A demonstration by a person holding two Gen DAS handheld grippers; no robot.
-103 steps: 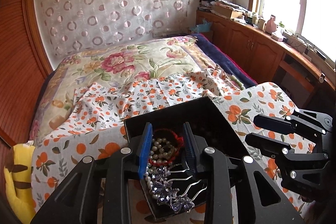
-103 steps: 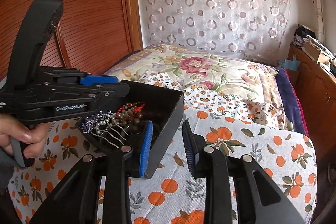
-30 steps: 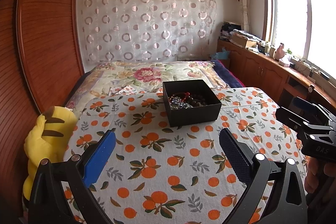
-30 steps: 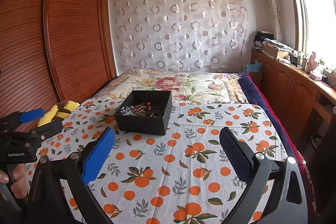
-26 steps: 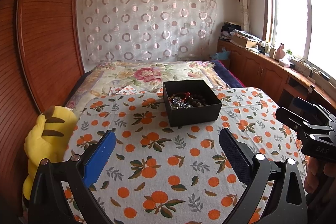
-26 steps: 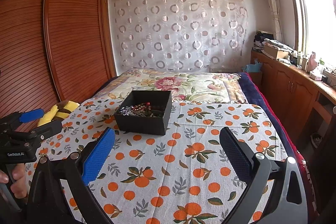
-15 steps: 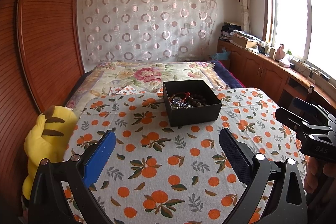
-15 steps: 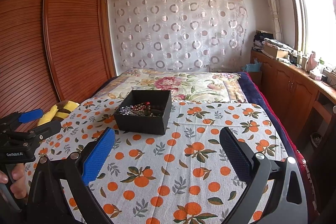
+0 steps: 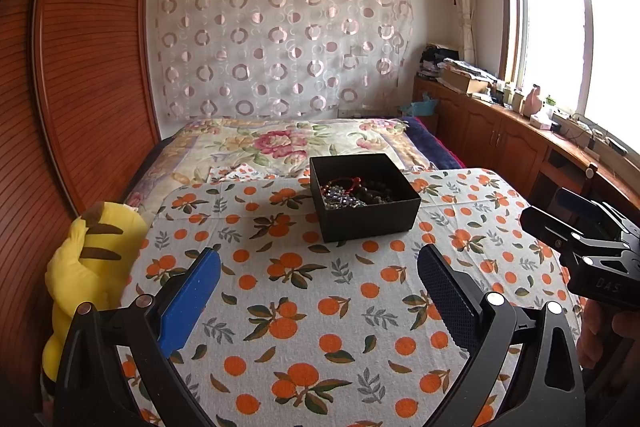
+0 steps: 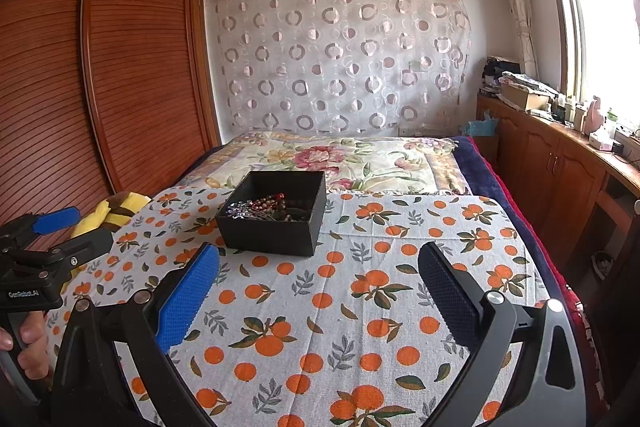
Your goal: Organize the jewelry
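The black box (image 9: 365, 195) sits on the orange-print cloth (image 9: 304, 291) over the bed, its tangle of jewelry (image 9: 352, 191) heaped inside, beads and a sparkly piece together. Both the left gripper (image 9: 318, 291) and the right gripper (image 10: 318, 291) hang well back from the box, jaws spread wide and empty, likely because everything loose is already gathered in it.
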